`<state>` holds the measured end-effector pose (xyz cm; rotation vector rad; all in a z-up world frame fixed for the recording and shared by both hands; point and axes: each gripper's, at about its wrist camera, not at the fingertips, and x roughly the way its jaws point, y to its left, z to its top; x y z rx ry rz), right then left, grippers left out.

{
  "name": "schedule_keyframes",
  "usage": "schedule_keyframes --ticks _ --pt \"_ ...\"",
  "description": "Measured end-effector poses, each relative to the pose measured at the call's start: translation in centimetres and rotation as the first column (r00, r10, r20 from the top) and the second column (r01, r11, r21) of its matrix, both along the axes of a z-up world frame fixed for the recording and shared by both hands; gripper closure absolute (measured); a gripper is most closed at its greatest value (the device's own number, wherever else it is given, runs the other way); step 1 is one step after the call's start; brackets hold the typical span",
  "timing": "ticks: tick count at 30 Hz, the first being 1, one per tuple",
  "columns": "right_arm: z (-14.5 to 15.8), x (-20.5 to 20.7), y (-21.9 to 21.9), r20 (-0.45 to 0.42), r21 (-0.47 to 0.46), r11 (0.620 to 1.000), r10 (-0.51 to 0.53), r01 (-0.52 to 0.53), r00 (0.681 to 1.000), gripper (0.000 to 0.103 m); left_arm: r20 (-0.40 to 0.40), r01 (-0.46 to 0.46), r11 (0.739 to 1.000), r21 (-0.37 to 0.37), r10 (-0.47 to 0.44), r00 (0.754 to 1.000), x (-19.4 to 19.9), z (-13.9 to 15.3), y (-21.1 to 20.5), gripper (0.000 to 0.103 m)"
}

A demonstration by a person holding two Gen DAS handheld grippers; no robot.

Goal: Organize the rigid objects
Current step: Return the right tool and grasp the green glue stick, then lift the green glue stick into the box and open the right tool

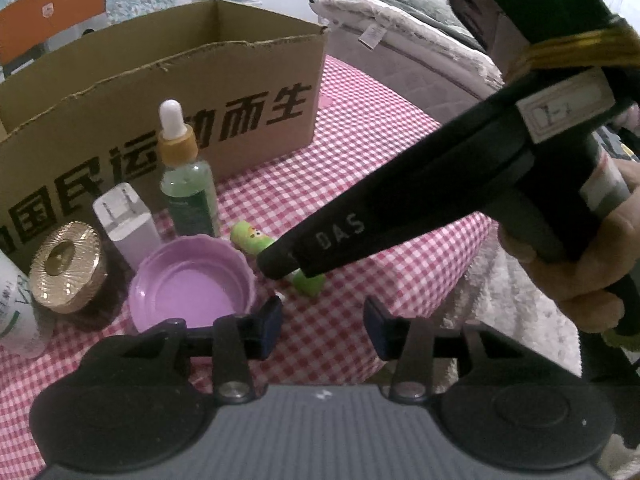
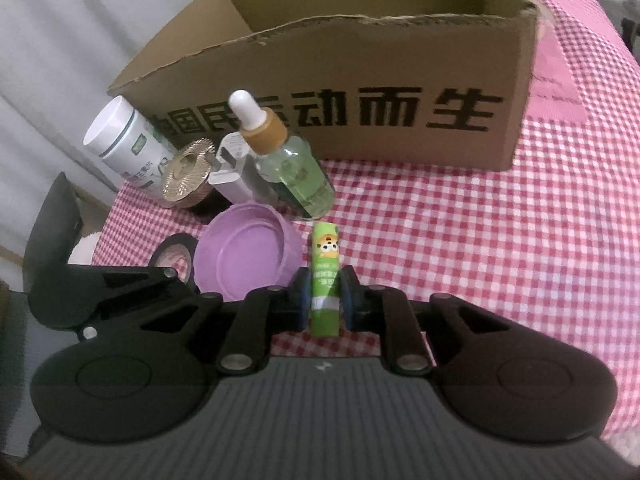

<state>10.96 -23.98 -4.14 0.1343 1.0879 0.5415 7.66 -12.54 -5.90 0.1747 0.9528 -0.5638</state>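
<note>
Right gripper (image 2: 325,300): closed on the green tube (image 2: 325,280) — both blue pads press its sides, just above the near end.
Green tube: lies flat on the checked cloth (image 2: 460,248), cartoon sticker up, far end pointing toward the dropper bottle (image 2: 294,176); just right of the purple bowl (image 2: 244,252). From the left wrist view the right gripper's black finger covers its middle, so only the two ends show (image 1: 252,238).
Left gripper (image 1: 323,326): jaws apart, nothing between them, only cloth (image 1: 360,184) below; it hangs just right of the purple bowl (image 1: 192,280), its left pad close to the rim.
Hand (image 1: 580,264): wrapped round the right gripper's handle at the right edge of the left wrist view.
Cardboard box (image 2: 400,92): open-topped, black printed characters on the front wall, standing behind the small things; I cannot see whether anything is in it.
Dropper bottle: upright, white bulb, tan collar, greenish liquid, just in front of the box (image 1: 240,92).
White charger (image 1: 128,220): standing on end, prongs up, between the dropper bottle (image 1: 188,188) and the gold lid (image 1: 68,266).
Gold lid: ridged, round, sits on a dark jar, left of the bowl.
White bottle (image 2: 124,144): green print, leaning — at the far left of the group.
Black tape roll (image 2: 176,258): touching the bowl's left side, near the table edge.
</note>
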Motion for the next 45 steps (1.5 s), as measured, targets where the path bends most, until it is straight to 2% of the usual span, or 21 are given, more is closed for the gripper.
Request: schedule_keyframes --ticks 12,19,23,26,31,39,42,43,45 --pt "-0.5 -2.5 -3.8 -0.089 0.074 0.988 -0.132 0.138 0.987 0.089 -0.001 0.056 0.998 -0.008 -0.056 0.998 0.0 -0.5 -1.8 0.047" --pt "-0.8 -2.9 -5.0 -0.128 0.126 0.976 -0.16 0.176 0.979 0.088 -0.001 0.056 0.998 -0.013 -0.056 0.998 -0.1 -0.6 -1.8 0.046" --pt "-0.7 -2.7 -5.4 -0.154 0.163 0.968 -0.164 0.189 0.974 0.081 -0.012 0.048 0.998 -0.029 -0.048 0.999 0.1 -0.4 -1.5 0.046" --pt "-0.3 -2.9 -5.9 -0.138 0.174 0.964 -0.18 0.202 0.974 0.075 -0.019 0.037 0.999 -0.04 -0.038 0.999 0.3 -0.3 -1.4 0.047" --pt "-0.1 -2.6 -5.8 -0.135 0.196 0.96 -0.174 0.199 0.975 0.074 -0.029 0.012 0.999 -0.047 -0.014 0.999 0.7 -0.3 -1.4 0.051" --pt "-0.8 -2.3 -4.6 -0.145 0.187 0.971 -0.125 0.151 0.981 0.074 -0.03 -0.015 0.999 -0.031 0.014 0.999 1.3 -0.2 -1.1 0.068" --pt "-1.0 -2.1 -4.5 -0.151 0.183 0.973 -0.113 0.14 0.982 0.076 -0.017 -0.011 1.0 0.001 0.011 1.0 1.2 -0.2 -1.3 0.075" --pt "-1.0 -2.0 -4.4 -0.152 0.167 0.977 -0.107 0.132 0.983 0.081 -0.014 -0.01 1.0 0.01 0.01 1.0 1.1 -0.1 -1.4 0.075" --pt "-1.3 -2.0 -4.3 -0.15 0.157 0.98 -0.096 0.12 0.984 0.082 -0.016 -0.006 1.0 0.021 0.006 1.0 1.1 0.0 -1.5 0.076"
